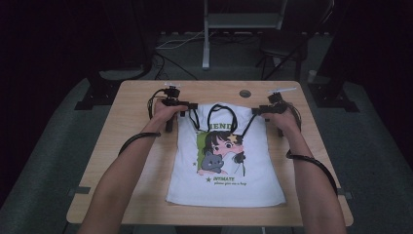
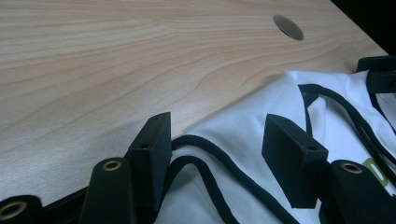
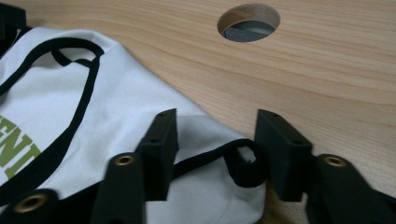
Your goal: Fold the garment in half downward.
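White top spread flat on a wooden table, a gripper at each far corner.

The table (image 1: pixel 136 97) carries a white top (image 1: pixel 226 187) with black trim and a cartoon print, its hem near the person and its straps at the far end, just short of a round hole (image 1: pixel 245 93) in the tabletop. The left gripper (image 1: pixel 187 105) sits at the top's far left corner: in the left gripper view its jaws stand partly open, with the white cloth and black trim (image 2: pixel 219 154) lying loose between them, the pads not pressing on it. The right gripper (image 1: pixel 257 111) sits at the far right corner: in the right gripper view its jaws are likewise partly open, astride a curled loop of black strap (image 3: pixel 245 163) and the cloth's corner, without squeezing it.
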Tool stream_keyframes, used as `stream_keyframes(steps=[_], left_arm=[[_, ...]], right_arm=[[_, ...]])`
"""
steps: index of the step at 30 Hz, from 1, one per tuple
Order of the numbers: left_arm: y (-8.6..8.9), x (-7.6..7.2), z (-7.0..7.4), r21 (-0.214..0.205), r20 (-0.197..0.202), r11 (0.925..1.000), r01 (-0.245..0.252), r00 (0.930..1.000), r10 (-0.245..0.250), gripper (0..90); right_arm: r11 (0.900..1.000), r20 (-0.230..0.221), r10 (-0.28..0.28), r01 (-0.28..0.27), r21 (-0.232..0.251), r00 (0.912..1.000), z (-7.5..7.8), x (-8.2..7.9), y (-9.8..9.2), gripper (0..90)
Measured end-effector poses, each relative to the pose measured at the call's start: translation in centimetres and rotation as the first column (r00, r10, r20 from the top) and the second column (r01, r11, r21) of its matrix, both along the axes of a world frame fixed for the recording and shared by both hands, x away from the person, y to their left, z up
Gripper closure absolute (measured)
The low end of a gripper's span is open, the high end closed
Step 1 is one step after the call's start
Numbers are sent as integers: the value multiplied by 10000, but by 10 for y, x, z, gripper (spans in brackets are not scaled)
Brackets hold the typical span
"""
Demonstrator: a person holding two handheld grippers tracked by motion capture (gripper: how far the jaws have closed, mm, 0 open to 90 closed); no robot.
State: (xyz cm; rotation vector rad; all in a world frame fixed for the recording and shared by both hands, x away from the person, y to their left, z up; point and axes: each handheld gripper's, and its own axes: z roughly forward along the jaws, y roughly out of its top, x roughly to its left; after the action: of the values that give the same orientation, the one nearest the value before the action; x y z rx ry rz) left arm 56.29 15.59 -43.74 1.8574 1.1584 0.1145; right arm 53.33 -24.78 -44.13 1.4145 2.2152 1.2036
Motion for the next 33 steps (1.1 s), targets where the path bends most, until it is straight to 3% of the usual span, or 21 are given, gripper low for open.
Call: stream_keyframes(steps=[5, 13, 33], left_arm=[[3, -1, -2, 11, 17, 9999, 159, 9999, -159, 552], [8, -3, -5, 93, 87, 10000, 6, 10000, -7, 816], [14, -7, 6, -494, 419, 9988, 14, 9991, 7, 868]], right_arm=[[9994, 133, 304, -302, -163, 9994, -1, -2, 1, 727], [9992, 160, 315, -311, -248, 9994, -1, -5, 2, 809], [9991, 136, 186, -191, 370, 9997, 0, -9, -3, 815]])
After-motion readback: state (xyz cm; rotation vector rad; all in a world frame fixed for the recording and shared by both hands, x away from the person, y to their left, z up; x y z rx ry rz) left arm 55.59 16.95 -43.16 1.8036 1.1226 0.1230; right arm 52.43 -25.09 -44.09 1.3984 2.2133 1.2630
